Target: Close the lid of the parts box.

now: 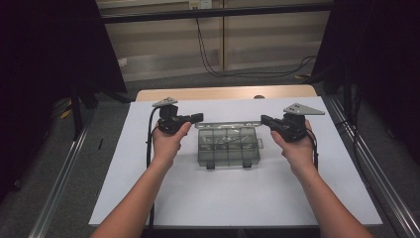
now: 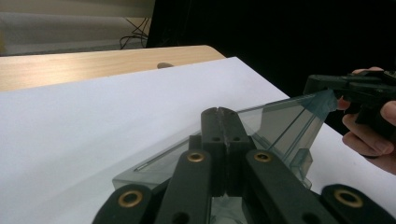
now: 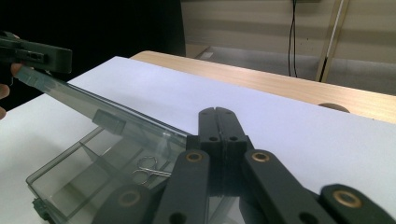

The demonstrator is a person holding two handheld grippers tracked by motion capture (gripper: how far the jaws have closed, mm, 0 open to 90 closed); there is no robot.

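My left tongs [image 1: 198,117] and right tongs [image 1: 264,119] are closed, each at a corner of the raised lid [image 1: 229,124]. The clear box [image 1: 229,147] sits open on the white surface [image 1: 237,193].

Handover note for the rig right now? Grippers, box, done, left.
Left gripper: jaws shut, tip at the left corner of the lid.
Right gripper: jaws shut, tip at the lid's right corner.
Compartment box: smoky clear plastic, mid-table on the white sheet, lid raised and tilted back. Small metal scissors lie in one compartment.
Done: lid opened.
Left: probably finish moving the lid; whether the jaws pinch it is unclear.
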